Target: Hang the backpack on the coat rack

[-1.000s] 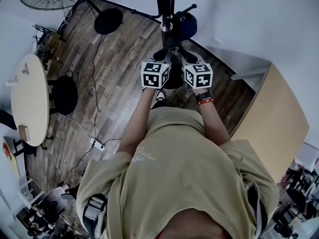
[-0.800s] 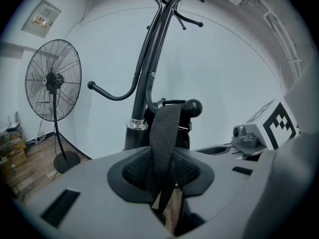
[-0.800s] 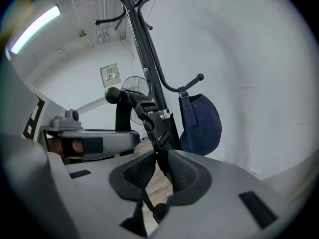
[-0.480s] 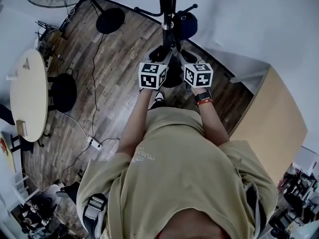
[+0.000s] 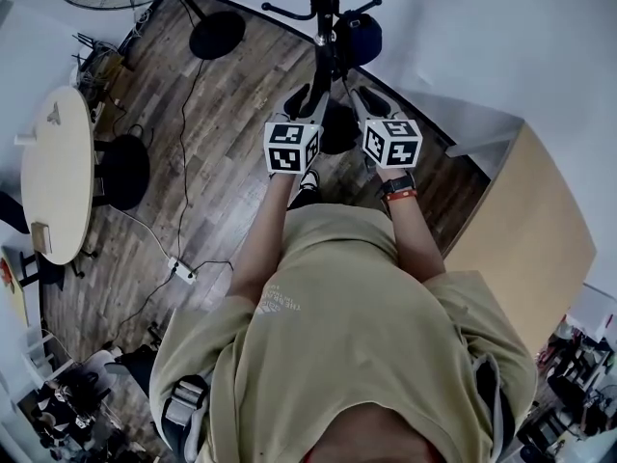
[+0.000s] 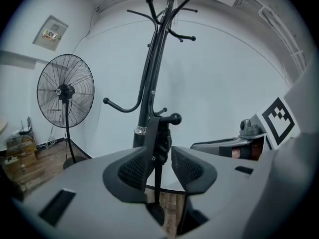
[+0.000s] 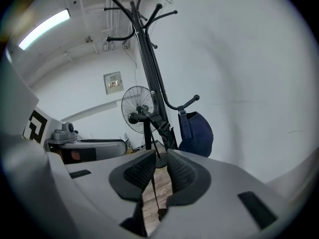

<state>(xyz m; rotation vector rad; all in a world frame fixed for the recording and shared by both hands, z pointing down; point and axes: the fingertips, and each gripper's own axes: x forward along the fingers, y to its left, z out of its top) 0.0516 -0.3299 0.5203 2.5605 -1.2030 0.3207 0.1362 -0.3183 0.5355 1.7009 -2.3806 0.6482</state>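
Your two grippers are now sitting wider apart than a second ago and reaching closer to the coat rack (image 5: 323, 8), with both forearms stretching straight forward from your chest, side by side, on either side of the pole. The navy backpack (image 7: 197, 133) is hanging from a curved hook on the far side of the rack, against the white wall, its body sagging below the hook. The left gripper (image 6: 160, 156) is standing narrowly apart, and a black strap (image 6: 155, 178) is running from the ball-tipped hook (image 6: 174, 118) down through the gap, lying against one pad and seemingly not pinched. The right gripper (image 7: 159, 158) is likewise narrowly apart, with a thin strap end (image 7: 153, 193) dangling loose between its pads. The backpack is looking soft and fairly light, so it will likely slump and swing instead of holding shape. Its webbing looks limp and could slip off the hook; the top loop or the padded upper strap seems the safest place to be taking hold.
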